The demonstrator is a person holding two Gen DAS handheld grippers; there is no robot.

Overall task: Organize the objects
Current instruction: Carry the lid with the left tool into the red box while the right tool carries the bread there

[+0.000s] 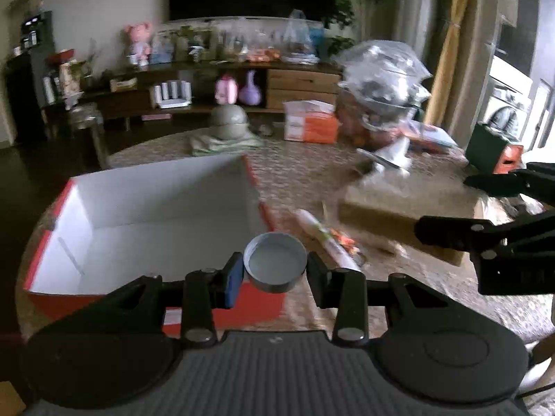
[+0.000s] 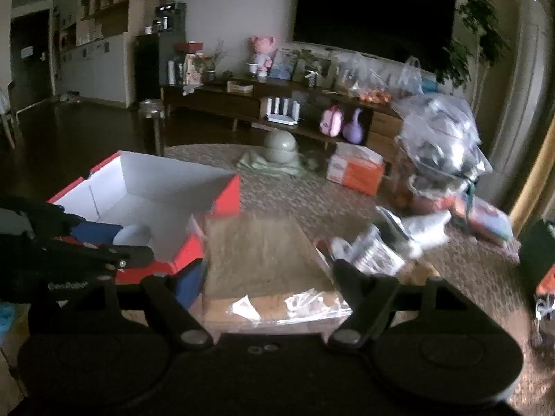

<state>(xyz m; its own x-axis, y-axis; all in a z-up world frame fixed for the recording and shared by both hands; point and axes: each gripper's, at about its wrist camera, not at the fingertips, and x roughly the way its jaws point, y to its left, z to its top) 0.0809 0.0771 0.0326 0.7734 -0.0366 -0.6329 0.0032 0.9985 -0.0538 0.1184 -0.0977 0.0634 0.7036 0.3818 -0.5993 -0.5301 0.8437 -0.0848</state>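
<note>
My left gripper (image 1: 274,272) is shut on a small round grey lid (image 1: 275,265), held open side up above the near right corner of a red box with a white inside (image 1: 156,190). The right wrist view shows the same lid (image 2: 133,234) in the left gripper (image 2: 114,242) over the red box (image 2: 166,187). My right gripper (image 2: 270,277) is shut on a flat brown box wrapped in clear film (image 2: 263,260), held off the table just right of the red box. In the left wrist view the right gripper (image 1: 475,208) holds that brown box (image 1: 388,208) by its right end.
A round table with a patterned cloth (image 1: 305,173) carries a rolled white packet (image 1: 326,239), an orange and white carton (image 1: 308,121), stacked green bowls on a cloth (image 1: 230,123), bulging clear plastic bags (image 1: 381,76) and a dark green box (image 1: 485,149). A low shelf unit stands behind.
</note>
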